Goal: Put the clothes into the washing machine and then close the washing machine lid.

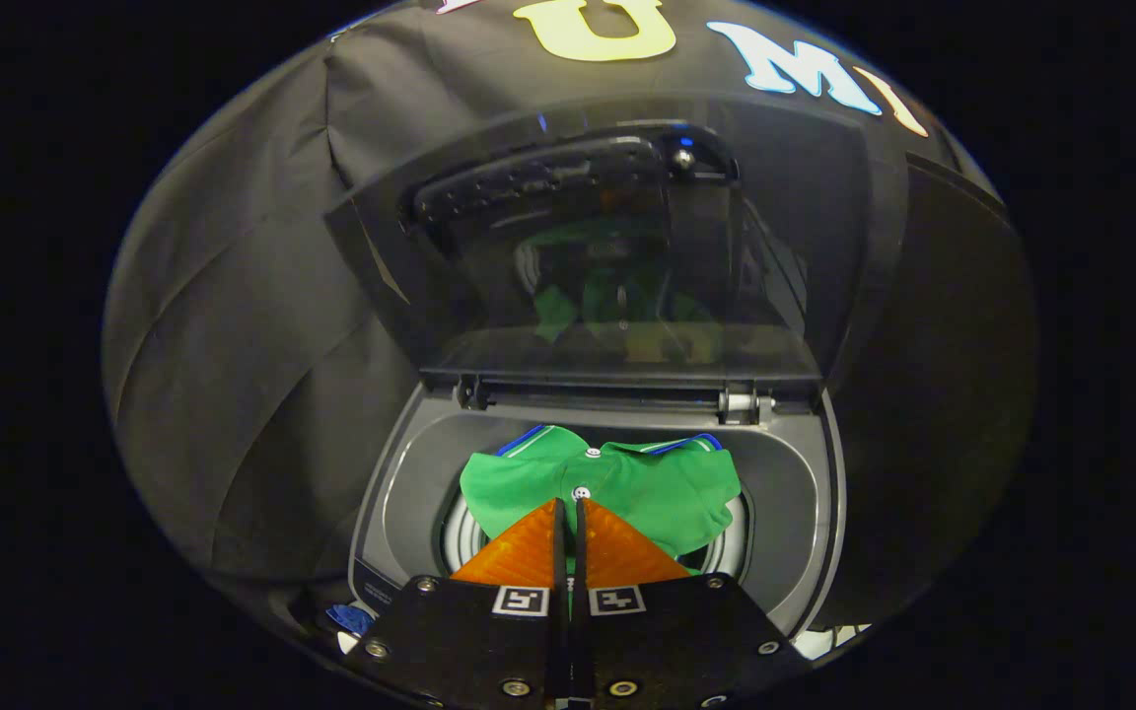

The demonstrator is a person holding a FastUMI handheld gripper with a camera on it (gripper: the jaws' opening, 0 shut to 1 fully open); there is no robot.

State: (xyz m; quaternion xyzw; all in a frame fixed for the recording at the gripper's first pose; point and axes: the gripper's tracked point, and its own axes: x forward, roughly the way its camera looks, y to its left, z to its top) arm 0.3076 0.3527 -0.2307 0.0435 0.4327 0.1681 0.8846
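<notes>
1. Cloth of the booth wall (233,325) hangs in folds to the left of the washer (390,493), close beside it as far as I can judge.
2. Low on the left, just outside the washer's front corner, I see a small blue thing (349,618) on something white; it is cut off and I cannot make out what it is.
3. My gripper (569,508) looks down into the open washer. Its orange fingers (526,552) are clenched almost together, with only a thin slit between the tips. I cannot tell if any cloth is pinched there.
4. The green shirt (662,488), with blue collar trim and white buttons, lies inside the tub, directly under and just ahead of the fingertips. The fingers hide its near part.
5. The lid (617,266) stands raised behind the tub on its hinges (741,402), tilted toward me. Its dark glass gives a dim green reflection of the shirt.
6. Two square black-and-white markers (521,601) sit at the finger bases; I read no brand or writing on the washer.
7. Right of the washer it is dark, and a pale patch at the lower right corner is too cut off to identify.
</notes>
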